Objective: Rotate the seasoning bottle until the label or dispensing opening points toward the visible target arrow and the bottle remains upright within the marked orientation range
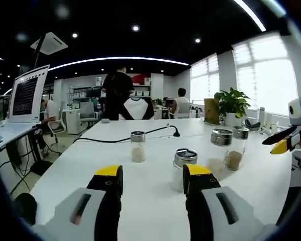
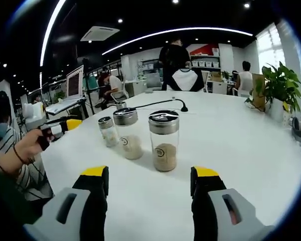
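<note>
Several glass seasoning bottles with metal caps stand upright on the white table (image 1: pixel 90 165). In the left gripper view, a short bottle (image 1: pixel 184 163) stands just beyond my left gripper's (image 1: pixel 153 173) right jaw, a small one (image 1: pixel 138 146) sits farther back, and two taller ones (image 1: pixel 221 145) (image 1: pixel 238 148) stand to the right. My left gripper is open and holds nothing. My right gripper (image 2: pixel 149 175) is open too, and faces a labelled bottle (image 2: pixel 164 140) with two more bottles (image 2: pixel 128 133) (image 2: pixel 108 131) to its left. Each gripper also shows at the edge of the other's view: the right gripper (image 1: pixel 286 141) and the left gripper (image 2: pixel 60 126).
A black cable (image 1: pixel 140 134) runs across the far part of the table. A potted plant (image 1: pixel 232 104) stands at the table's far right. A person (image 1: pixel 118 90) stands beyond the table, others sit at desks, and a monitor (image 1: pixel 27 93) is at the left. A hand (image 2: pixel 20 150) holds the left gripper.
</note>
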`<action>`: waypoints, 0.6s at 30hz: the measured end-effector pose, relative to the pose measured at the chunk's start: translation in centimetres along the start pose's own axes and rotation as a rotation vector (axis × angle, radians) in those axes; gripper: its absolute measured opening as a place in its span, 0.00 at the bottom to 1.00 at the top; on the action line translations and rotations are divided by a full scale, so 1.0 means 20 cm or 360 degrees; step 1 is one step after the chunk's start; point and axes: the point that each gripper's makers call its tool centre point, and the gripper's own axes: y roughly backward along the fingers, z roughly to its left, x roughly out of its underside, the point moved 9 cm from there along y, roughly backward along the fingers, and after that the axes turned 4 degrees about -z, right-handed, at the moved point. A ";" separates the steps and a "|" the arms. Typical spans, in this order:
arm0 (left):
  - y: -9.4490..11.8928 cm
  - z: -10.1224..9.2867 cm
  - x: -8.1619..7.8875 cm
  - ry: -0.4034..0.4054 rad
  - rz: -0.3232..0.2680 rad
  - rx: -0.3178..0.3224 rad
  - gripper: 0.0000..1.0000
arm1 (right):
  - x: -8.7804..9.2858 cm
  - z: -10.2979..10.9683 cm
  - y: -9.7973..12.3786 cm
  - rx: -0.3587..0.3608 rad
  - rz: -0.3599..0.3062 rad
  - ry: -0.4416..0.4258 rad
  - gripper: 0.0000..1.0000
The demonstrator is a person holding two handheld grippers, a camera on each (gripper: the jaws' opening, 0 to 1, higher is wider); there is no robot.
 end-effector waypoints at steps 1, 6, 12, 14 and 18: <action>-0.03 0.02 0.00 0.0023 0.0007 -0.0001 0.51 | 0.00 0.00 0.00 0.0002 0.0000 0.0001 0.66; -0.15 0.07 0.00 0.0041 0.0025 -0.0002 0.51 | 0.01 -0.01 0.01 0.0009 0.0002 -0.0009 0.66; -0.30 0.10 0.02 0.0046 0.0041 0.0015 0.51 | 0.02 -0.02 0.02 0.0031 0.0003 -0.0017 0.66; -0.36 0.12 0.04 0.0043 0.0064 0.0019 0.51 | 0.02 -0.03 0.02 0.0038 0.0005 -0.0026 0.66; -0.43 0.14 0.05 0.0053 0.0083 0.0032 0.51 | 0.02 -0.04 0.03 0.0050 0.0005 -0.0026 0.66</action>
